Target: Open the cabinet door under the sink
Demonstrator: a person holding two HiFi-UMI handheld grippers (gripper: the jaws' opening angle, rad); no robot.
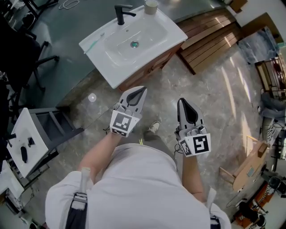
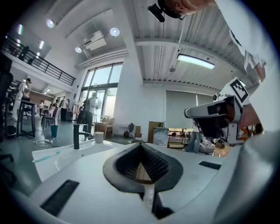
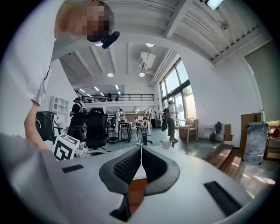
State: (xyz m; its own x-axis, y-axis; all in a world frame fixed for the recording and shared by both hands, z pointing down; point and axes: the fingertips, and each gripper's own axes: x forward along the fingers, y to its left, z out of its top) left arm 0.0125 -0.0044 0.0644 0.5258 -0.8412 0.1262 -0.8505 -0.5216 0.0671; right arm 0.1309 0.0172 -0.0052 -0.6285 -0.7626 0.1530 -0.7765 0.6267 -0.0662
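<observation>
Head view first: the cabinet door (image 1: 154,66) is barely on show. Only a thin strip of brown wood peeks out beneath the overhanging white sink (image 1: 134,58), and no handle or door edge can be made out. That wooden front runs along the sink's near edge, lower left to upper right across the frame, and faces the person.

On the sink, a black faucet (image 1: 121,13) stands at the far side, with a cup (image 1: 151,6) at the far corner beside it. A toothbrush (image 1: 94,44) lies on the left rim.

Both claws hang short of the sink, clear of the wood, noses aimed toward it. The left claw (image 1: 143,90) is just off the sink's near corner. The right claw (image 1: 181,101) sits farther back from the sink and to the right.

In the left gripper view the jaws are drawn together at the tips with nothing between them, and the sink lies off to the left. The right gripper view shows the same: tips meeting, empty, faucet and cup beyond them. In both, a scrap of brown shows through the opening behind the tips, too little to name.
</observation>
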